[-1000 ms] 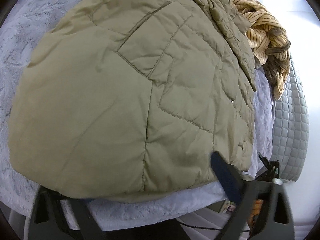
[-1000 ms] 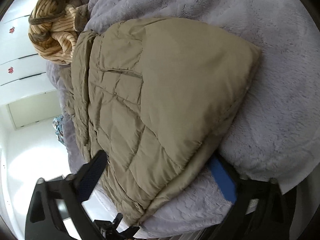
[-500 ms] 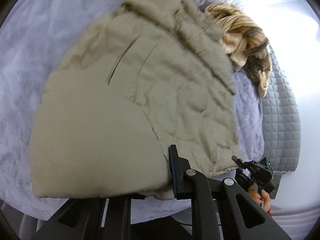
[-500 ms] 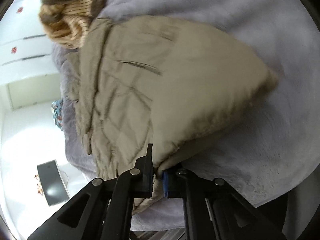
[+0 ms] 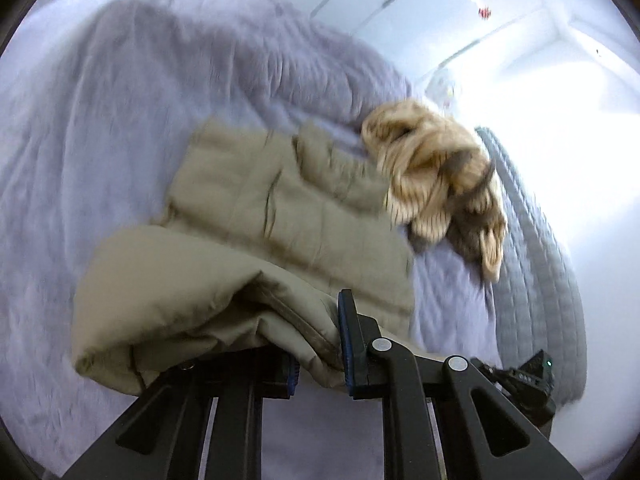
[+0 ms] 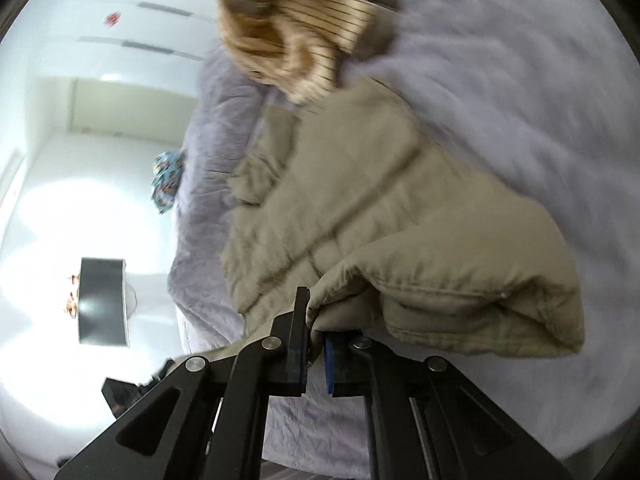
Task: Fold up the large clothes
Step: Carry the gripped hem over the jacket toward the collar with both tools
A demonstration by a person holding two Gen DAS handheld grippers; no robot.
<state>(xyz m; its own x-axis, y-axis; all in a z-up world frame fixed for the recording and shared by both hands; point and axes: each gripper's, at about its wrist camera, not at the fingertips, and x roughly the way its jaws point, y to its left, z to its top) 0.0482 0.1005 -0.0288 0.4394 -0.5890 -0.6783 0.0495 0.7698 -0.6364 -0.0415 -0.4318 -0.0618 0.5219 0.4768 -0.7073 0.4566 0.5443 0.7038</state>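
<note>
While the olive quilted jacket (image 5: 280, 240) sits on the fuzzy lavender blanket (image 5: 100, 140), its near hem is lifted off the surface and curled over, so you can see the rolled edge and a bit of the lining underneath. In the left wrist view it fills the middle of the frame, and the raised fold bulges from about 8 o'clock to 6 o'clock. The left gripper (image 5: 318, 354) has both blue-padded fingers (image 5: 345, 340) clenched on that hem, with fabric bunched thick between them. Same deal on the other side: the right gripper (image 6: 316, 344) is pinching a corner of the jacket (image 6: 380, 220) at roughly 6 o'clock in its own view, and the cloth is squeezed into a narrow gap between the pads. From there the jacket stretches up toward 12 o'clock, with its quilted stitching lines visible though pretty smeared by motion blur.

Just past the far end of the jacket there's a crumpled tan striped garment (image 5: 436, 184), touching or overlapping the jacket's collar end; in the right wrist view it sits at 12 o'clock (image 6: 304, 32). A grey quilted mattress cover (image 5: 536, 248) runs down the 3 o'clock side in the left view. Off the bed's edge, the right view shows white wardrobe doors (image 6: 120, 20) at 10 o'clock, a blue patterned cloth (image 6: 166, 182) at 9 o'clock, and a dark screen (image 6: 102, 302) at 8 o'clock.
</note>
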